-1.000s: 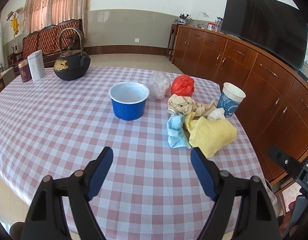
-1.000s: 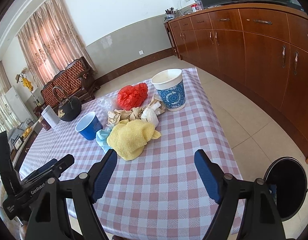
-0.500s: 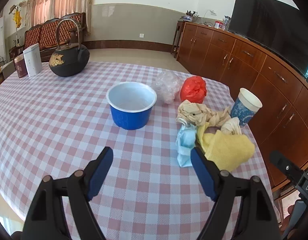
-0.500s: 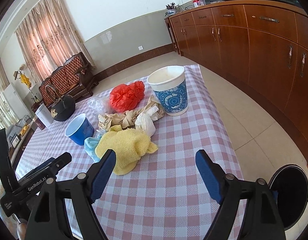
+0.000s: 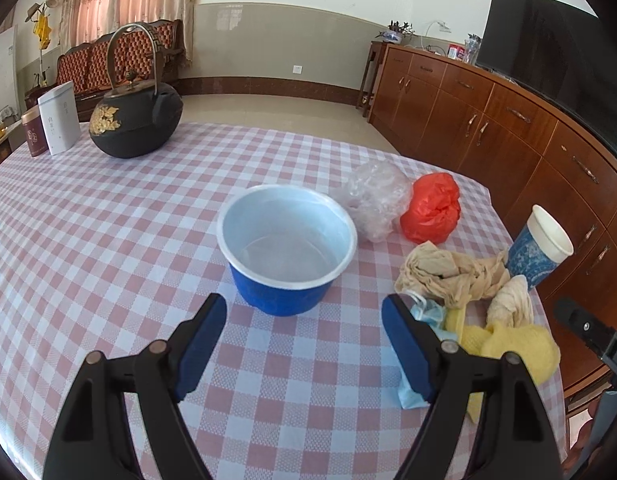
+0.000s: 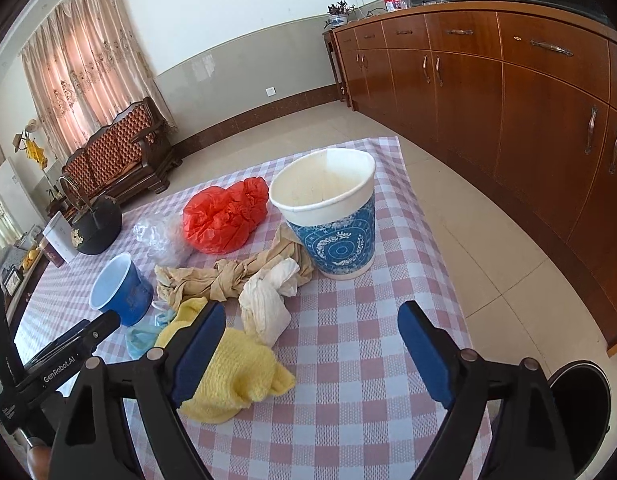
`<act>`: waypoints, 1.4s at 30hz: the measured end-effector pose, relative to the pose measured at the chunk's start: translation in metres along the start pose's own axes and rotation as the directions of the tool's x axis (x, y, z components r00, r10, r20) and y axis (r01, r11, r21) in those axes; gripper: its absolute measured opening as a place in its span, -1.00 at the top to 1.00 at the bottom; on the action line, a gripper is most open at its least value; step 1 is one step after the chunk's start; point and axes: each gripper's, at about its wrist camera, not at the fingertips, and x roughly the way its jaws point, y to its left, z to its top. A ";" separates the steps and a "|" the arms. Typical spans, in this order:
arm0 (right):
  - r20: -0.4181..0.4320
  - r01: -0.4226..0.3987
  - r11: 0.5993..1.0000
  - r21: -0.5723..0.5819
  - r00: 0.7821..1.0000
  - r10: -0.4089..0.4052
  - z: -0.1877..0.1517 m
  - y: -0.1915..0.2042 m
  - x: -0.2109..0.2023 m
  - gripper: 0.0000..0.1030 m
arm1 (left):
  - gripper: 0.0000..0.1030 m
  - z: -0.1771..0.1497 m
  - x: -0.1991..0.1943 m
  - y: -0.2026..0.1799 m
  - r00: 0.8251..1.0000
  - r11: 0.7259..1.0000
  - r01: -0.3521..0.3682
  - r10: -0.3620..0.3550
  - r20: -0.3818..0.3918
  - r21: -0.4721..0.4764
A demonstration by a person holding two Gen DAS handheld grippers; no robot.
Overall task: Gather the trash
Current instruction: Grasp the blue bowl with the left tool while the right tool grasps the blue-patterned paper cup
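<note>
The left hand-held gripper [image 5: 304,332] is held open before the blue bowl [image 5: 286,248]. The right hand-held gripper [image 6: 312,340], just opened wider, is empty above the surface [image 6: 348,344] beside the yellow cloth [image 6: 236,376].

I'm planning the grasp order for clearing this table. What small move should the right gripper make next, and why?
Probably ease the right gripper forward and down over the white crumpled tissue. Its jaws have just been opening and stand open with nothing between them, and the tissue lies just ahead, beside the yellow cloth and clear of the paper cup.
</note>
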 end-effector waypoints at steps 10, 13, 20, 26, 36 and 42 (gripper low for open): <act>-0.030 0.020 0.999 -0.030 0.999 -0.021 0.015 0.003 0.035 -0.74 | -0.58 0.014 0.022 0.000 1.000 1.000 -0.025 0.025 -0.010 0.004; -0.031 0.027 0.999 -0.038 0.999 -0.028 0.019 0.004 0.041 -0.74 | -0.58 0.016 0.028 -0.002 1.000 1.000 -0.026 0.027 -0.017 0.012; -0.030 0.058 0.997 -0.047 0.998 -0.060 0.028 0.000 0.053 -0.74 | -0.58 0.022 0.038 -0.002 1.000 1.000 -0.002 0.001 -0.028 -0.009; -0.026 0.080 0.996 -0.049 0.996 -0.081 0.039 -0.004 0.066 -0.74 | -0.58 0.027 0.043 -0.004 0.999 1.000 0.016 -0.017 -0.031 -0.009; -0.001 0.075 0.996 -0.039 0.997 -0.075 0.050 -0.005 0.081 -0.47 | -0.53 0.032 0.049 -0.002 0.999 0.999 0.040 -0.041 -0.021 -0.033; 0.026 0.074 0.996 -0.054 0.997 -0.073 0.047 -0.002 0.077 -0.24 | -0.50 0.032 0.039 -0.001 0.999 0.998 0.049 -0.048 0.025 -0.027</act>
